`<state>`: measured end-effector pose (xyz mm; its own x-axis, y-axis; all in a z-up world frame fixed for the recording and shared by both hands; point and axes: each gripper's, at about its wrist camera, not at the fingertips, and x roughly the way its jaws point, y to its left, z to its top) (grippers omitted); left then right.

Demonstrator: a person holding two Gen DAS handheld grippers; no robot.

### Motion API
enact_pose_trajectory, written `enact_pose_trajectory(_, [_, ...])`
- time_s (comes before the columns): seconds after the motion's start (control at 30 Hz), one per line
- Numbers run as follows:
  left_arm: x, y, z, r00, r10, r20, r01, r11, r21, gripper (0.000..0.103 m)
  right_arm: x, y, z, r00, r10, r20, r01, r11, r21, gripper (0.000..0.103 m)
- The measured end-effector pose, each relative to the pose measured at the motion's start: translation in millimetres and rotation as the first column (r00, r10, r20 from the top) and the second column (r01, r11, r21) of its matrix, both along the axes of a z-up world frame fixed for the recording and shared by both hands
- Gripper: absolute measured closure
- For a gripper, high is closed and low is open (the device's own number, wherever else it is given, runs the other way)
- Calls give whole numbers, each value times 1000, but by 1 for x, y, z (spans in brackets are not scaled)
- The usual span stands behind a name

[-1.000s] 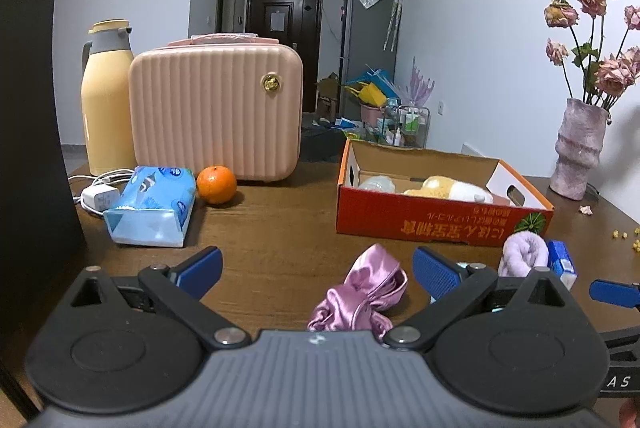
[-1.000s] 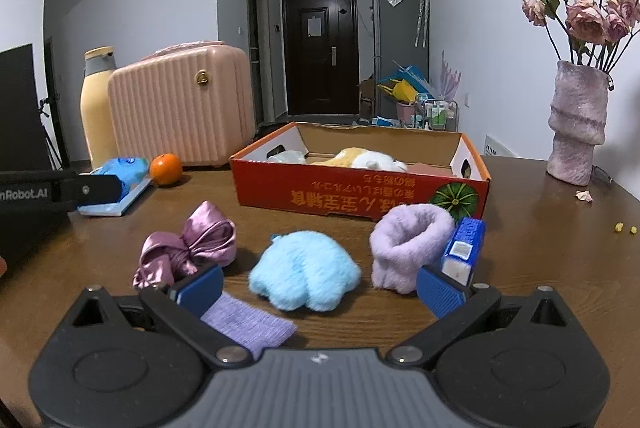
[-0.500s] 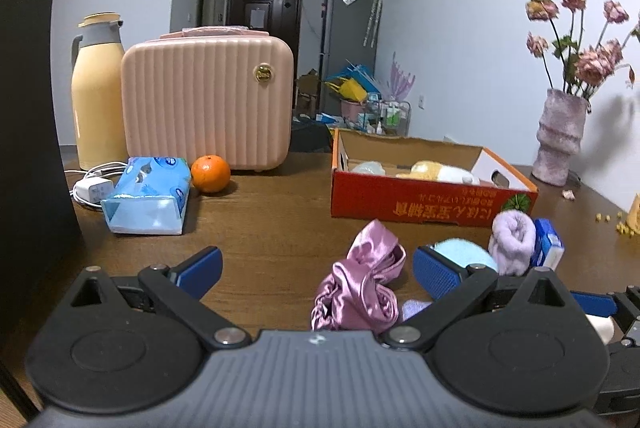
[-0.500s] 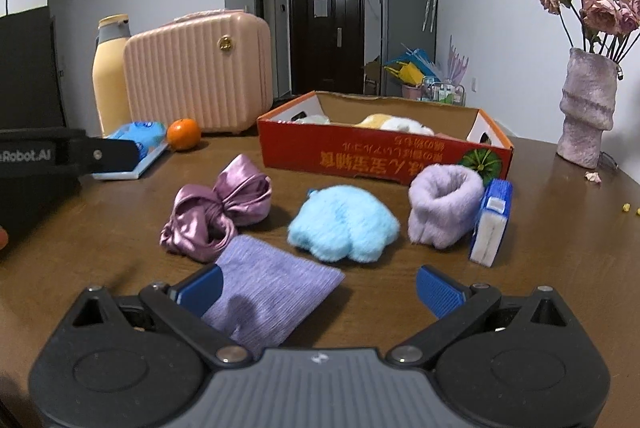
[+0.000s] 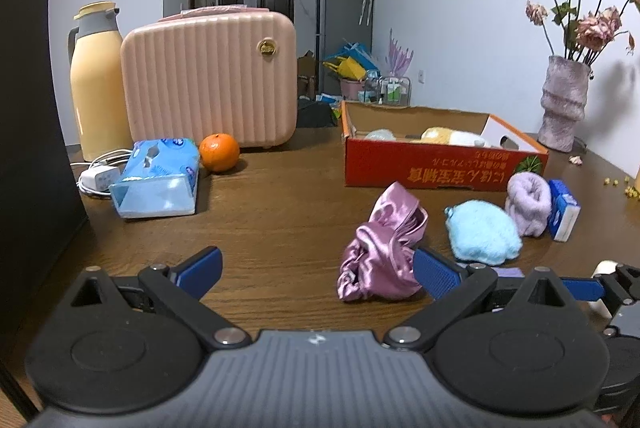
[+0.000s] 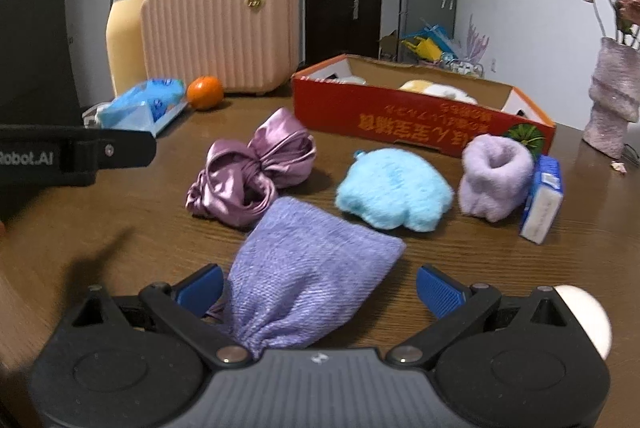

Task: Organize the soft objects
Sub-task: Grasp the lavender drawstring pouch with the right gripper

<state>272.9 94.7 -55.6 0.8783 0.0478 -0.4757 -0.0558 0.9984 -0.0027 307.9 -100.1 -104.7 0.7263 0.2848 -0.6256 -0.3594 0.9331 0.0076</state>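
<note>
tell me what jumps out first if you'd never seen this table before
A row of soft things sits mid-table: a shiny pink satin bundle, a fluffy blue piece and a lilac fuzzy roll, with a purple knit pouch between the open right gripper. Behind them lies an open red cardboard box.

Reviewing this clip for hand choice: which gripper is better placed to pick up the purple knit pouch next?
Right. The right gripper is open with the purple knit pouch lying between its fingers. The left gripper is also open but frames bare table beside the satin scrunchie.

"Robot.AI" – white letters on the left gripper (image 6: pixel 76 154); red box (image 6: pixel 400 120) print is upside down, unreadable
</note>
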Motion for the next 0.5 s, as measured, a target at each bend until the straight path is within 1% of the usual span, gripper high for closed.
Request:
enact_pose_trajectory(0.23, [2, 8, -5, 1000, 7, -23, -7, 1000, -2, 0, 15, 12, -9, 1000, 13, -17, -14, 999, -35, 2])
enact_pose_trajectory(0.3, [3, 9, -5, 1000, 7, -25, -7, 1000, -4, 0, 18, 14, -11, 1000, 17, -23, -18, 999, -44, 8])
enact_pose_trajectory(0.5, [4, 6, -6, 1000, 0, -27, 0, 1000, 4, 0, 18, 8, -13, 999, 30, -41, -30, 1000, -2, 15])
